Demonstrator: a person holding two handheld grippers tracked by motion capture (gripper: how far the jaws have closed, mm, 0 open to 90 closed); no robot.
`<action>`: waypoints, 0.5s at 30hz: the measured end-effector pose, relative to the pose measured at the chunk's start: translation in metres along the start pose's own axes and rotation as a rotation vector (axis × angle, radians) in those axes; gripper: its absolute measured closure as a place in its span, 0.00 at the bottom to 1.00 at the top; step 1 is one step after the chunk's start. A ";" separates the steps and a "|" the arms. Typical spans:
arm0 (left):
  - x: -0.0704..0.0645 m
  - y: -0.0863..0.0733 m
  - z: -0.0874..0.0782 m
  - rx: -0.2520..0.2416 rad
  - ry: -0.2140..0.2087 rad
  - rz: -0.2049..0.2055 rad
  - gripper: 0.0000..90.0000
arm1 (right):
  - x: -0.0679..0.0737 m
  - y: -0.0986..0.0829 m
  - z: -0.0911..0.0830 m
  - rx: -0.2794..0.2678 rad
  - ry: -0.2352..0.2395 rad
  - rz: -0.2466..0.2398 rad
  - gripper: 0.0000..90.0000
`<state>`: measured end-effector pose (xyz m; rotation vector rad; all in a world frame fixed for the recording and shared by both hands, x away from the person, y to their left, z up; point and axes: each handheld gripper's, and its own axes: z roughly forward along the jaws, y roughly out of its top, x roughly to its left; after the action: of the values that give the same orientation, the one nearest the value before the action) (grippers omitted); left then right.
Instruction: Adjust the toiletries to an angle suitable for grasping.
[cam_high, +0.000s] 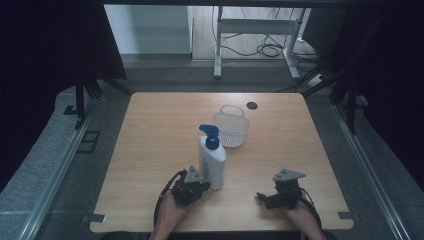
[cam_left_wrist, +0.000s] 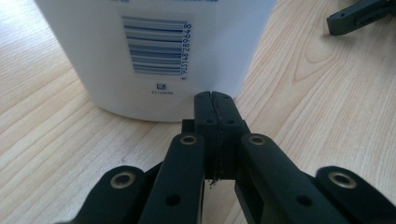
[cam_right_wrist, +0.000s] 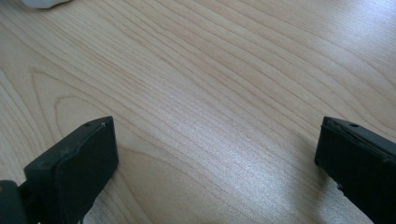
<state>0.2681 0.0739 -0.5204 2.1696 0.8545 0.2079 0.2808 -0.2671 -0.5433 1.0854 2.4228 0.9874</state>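
I take the bottle as landmark; it stands upright on the table, white with a blue pump, and the basket sits just behind it, to its right, apparently empty. My left gripper rests at the bottle's near-left foot; in the left gripper view its jaws are pressed together on nothing, tips just short of the wall below the barcode; whether they touch it I cannot tell. My right gripper lies well to the bottle's right, near the table's front edge; in the right gripper view its jaws stand wide apart over bare wood.

Step in hand, as I judge it: the approach, before any grasp; the bottle is not yet held. The next move calls for spreading the left jaws to span the body, or bringing the already wide right gripper across; the grip should sit low enough that the tall bottle does not tip; the basket seems the likely destination.
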 end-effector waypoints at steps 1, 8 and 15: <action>0.000 0.001 0.001 0.001 -0.001 0.004 0.99 | 0.000 0.000 0.000 0.000 0.000 0.000 0.00; -0.001 0.006 0.006 0.002 -0.008 0.011 0.99 | 0.000 0.000 0.000 0.000 -0.001 0.000 0.00; -0.002 0.011 0.012 0.001 -0.010 0.014 0.99 | 0.000 0.000 0.000 0.000 0.000 0.000 0.00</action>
<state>0.2769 0.0608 -0.5204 2.1759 0.8339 0.2033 0.2808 -0.2671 -0.5433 1.0861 2.4223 0.9874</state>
